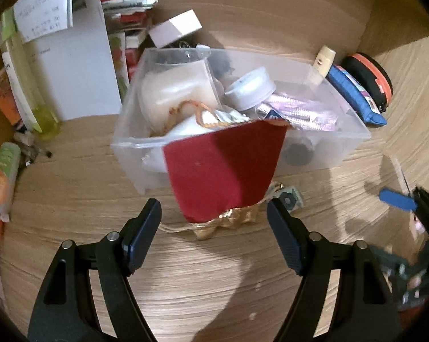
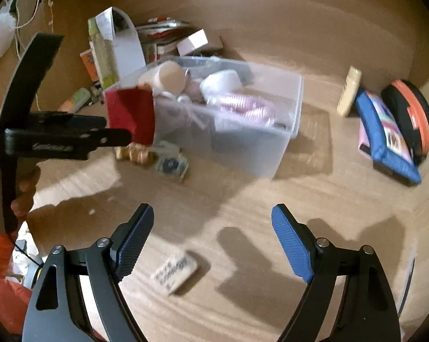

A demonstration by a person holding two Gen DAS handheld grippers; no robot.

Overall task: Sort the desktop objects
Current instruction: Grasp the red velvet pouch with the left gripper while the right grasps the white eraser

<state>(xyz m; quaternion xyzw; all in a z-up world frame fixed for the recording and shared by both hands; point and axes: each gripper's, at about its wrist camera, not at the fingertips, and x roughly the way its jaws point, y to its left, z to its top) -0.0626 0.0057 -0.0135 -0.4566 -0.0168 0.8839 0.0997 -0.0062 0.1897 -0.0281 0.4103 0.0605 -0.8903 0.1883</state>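
Both grippers hover over the pale wood-grain desktop (image 2: 243, 199), the left gripper (image 1: 214, 228) and the right gripper (image 2: 211, 239) each with jaws spread wide and nothing between them. Nearest the right one lies a small printed card (image 2: 176, 272), well short of the clear plastic bin (image 1: 343, 148). A red pouch (image 1: 223, 168) drapes over the bin's front rim, its gold end (image 1: 226, 223) on the wood. Right of the bin stand a blue case (image 2: 385, 139) and a black-and-orange round case (image 2: 411, 114). Left of it, books and papers (image 1: 72, 71) lean against the brown wall (image 2: 271, 22).
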